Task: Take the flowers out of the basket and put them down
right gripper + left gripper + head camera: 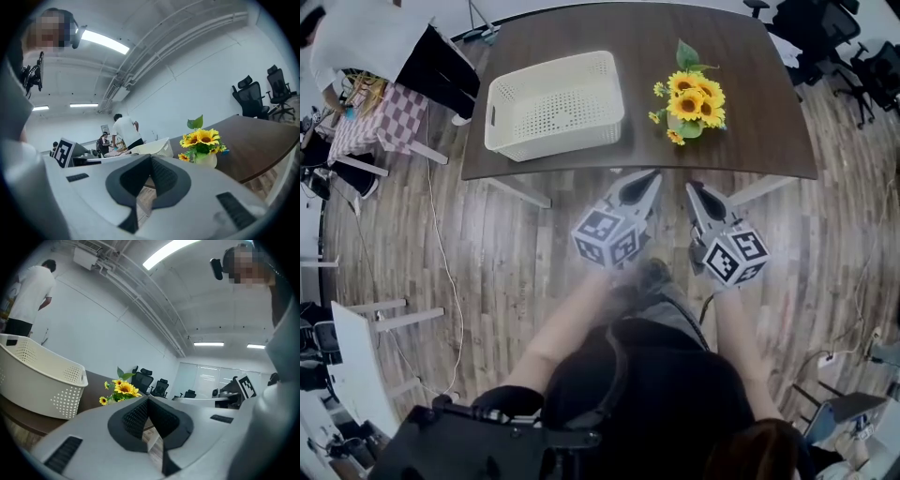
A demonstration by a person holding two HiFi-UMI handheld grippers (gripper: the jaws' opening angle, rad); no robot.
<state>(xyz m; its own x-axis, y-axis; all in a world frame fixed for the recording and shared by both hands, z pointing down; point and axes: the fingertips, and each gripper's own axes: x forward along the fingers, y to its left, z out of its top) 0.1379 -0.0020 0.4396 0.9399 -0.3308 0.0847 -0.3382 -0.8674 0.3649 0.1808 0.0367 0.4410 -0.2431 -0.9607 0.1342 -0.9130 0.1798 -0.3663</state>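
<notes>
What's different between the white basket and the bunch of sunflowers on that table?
The basket is white, broad and full of holes; the sunflowers are a small yellow bunch with green leaves. In the head view the basket sits on the left, the sunflowers on the right. The basket is empty; the sunflowers stand upright in a pale pot outside it. Both rest on the dark table, apart.
</notes>
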